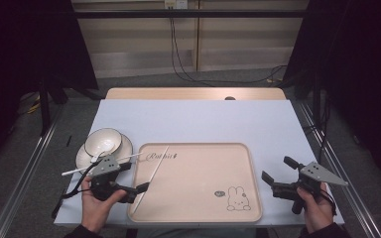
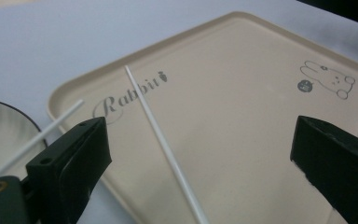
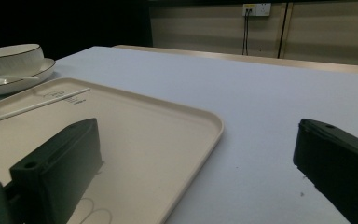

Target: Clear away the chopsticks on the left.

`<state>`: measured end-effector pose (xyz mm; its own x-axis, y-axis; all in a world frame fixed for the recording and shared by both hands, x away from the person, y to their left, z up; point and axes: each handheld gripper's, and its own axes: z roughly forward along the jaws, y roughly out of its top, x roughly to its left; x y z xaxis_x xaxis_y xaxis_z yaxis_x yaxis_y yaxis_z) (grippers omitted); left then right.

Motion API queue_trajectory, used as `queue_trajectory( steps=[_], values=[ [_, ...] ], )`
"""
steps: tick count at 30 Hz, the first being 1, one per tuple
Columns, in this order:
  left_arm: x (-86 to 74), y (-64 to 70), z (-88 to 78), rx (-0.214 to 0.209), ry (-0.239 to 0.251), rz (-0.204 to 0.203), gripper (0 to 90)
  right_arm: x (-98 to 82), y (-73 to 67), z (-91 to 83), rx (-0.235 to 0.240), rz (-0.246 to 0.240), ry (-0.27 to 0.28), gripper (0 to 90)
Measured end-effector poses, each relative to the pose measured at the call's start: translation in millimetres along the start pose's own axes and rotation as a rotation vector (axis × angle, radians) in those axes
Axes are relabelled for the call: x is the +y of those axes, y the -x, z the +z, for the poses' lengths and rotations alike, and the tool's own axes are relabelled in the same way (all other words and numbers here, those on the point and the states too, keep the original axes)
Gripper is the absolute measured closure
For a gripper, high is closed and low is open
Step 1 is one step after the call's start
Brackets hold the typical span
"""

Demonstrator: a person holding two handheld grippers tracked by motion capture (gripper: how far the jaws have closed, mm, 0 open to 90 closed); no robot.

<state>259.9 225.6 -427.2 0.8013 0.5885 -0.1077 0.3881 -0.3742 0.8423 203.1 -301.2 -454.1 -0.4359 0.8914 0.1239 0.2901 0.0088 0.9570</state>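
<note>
The table was viewed from above the person's side, forward and down, at some remove. The left gripper view was held close over the tray, looking down. The right gripper view was set low, looking across the table. The tray was shared by all three.

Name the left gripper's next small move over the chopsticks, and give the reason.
Probably swing the left gripper toward the second chopstick. Its jaws stand open with nothing between the pads, one chopstick already lies on the tray, and the second one lies off the tray's left edge, its far end across the plate that bears the bowl.
</note>
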Motion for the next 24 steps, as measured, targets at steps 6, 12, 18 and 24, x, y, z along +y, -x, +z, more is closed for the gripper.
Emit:
queue_trajectory(
  steps=[6, 12, 18, 24],
  values=[
    [-6.8, -16.6, -17.4, -0.02, 0.026, -0.006, 4.3, 0.2, -0.1, 0.0, 0.0, -0.003, 0.001, 0.4],
    [-12.1, -32.1, -40.7, -0.025, 0.07, 0.004, 4.3, 0.0, -0.1, 0.0, 0.002, -0.003, -0.002, 0.4],
    [-18.2, -47.5, -62.1, -0.019, 0.095, 0.007, 5.3, 0.0, -0.3, -0.1, 0.003, 0.001, -0.002, 0.5],
    [-30.1, -63.1, -73.7, -0.028, 0.057, 0.007, 7.4, 0.0, 0.1, 0.4, -0.001, -0.002, -0.001, 0.5]
  ],
)
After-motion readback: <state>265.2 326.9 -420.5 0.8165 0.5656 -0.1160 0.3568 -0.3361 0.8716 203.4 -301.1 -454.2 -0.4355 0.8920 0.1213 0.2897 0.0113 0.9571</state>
